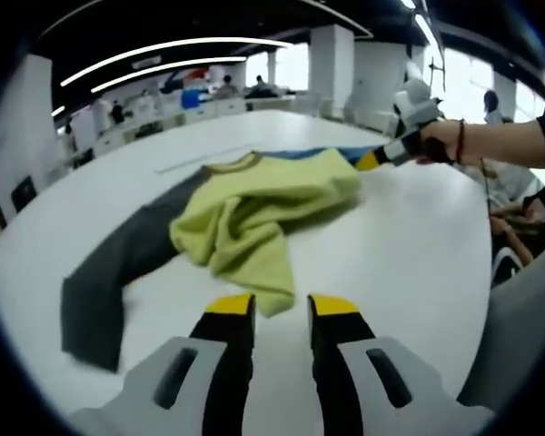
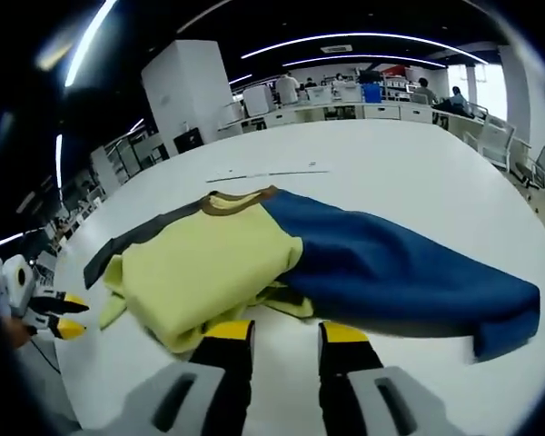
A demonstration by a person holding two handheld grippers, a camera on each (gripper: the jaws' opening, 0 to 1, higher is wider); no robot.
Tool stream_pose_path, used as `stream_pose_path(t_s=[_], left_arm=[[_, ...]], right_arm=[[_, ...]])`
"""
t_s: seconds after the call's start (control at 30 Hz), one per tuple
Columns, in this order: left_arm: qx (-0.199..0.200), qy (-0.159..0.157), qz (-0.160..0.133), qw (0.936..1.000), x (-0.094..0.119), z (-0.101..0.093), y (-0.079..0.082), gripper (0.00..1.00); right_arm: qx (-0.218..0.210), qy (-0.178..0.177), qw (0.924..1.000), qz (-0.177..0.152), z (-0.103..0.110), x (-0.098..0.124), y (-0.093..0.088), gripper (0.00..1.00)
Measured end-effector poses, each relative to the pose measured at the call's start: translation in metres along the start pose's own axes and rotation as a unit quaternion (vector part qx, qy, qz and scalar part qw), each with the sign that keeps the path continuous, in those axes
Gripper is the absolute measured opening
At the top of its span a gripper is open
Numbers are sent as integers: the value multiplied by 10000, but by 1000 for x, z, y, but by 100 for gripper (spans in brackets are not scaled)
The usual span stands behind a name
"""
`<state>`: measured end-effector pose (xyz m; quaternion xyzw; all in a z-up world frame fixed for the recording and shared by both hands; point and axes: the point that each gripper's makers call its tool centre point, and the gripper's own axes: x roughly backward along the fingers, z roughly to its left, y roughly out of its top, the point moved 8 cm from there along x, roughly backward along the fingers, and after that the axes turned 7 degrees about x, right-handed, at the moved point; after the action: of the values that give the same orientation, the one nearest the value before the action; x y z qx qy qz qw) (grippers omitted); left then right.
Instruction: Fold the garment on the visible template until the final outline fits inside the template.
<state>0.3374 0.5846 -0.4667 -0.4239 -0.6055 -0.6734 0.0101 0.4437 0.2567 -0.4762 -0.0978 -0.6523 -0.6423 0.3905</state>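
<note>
A garment lies crumpled on the white table (image 1: 418, 254). Its yellow-green body (image 1: 254, 204) is bunched in the middle, a grey sleeve (image 1: 109, 272) trails to the left and a blue part (image 1: 313, 153) shows behind. My left gripper (image 1: 282, 307) is open, and the body's near hem lies just ahead of its yellow tips. In the right gripper view the yellow-green body (image 2: 209, 272) lies left, a blue sleeve (image 2: 391, 272) spreads right and the grey sleeve (image 2: 136, 241) lies behind. My right gripper (image 2: 286, 331) is open at the fabric's near edge. A hand holds the right gripper (image 1: 371, 161) by the blue part. The left gripper (image 2: 68, 318) shows far left.
A thin pale strip (image 2: 263, 173) lies on the table (image 2: 391, 163) beyond the garment. The table edge curves close on the right (image 1: 486, 300). Desks, white pillars (image 2: 195, 91), chairs (image 2: 495, 136) and several people stand in the room behind.
</note>
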Motion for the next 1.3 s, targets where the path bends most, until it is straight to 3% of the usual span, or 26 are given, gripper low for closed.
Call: stream_pose_path(t_s=[0.4, 0.7, 0.87, 1.1, 1.3], left_arm=[[-167, -28, 216, 9996, -16, -8, -6, 17], [-275, 343, 145, 9989, -18, -4, -4, 17], [-334, 345, 237, 9986, -22, -3, -5, 16], [-361, 589, 243, 9973, -27, -5, 0, 8], [-242, 601, 320, 9974, -24, 3, 0, 2]], right_arm=[[72, -263, 9994, -190, -8, -16, 5, 16], [83, -279, 9993, -229, -9, -21, 8, 12], [152, -273, 9992, -232, -8, -22, 9, 11], [309, -318, 9988, -221, -8, -23, 8, 1], [314, -246, 9989, -242, -8, -17, 10, 0]])
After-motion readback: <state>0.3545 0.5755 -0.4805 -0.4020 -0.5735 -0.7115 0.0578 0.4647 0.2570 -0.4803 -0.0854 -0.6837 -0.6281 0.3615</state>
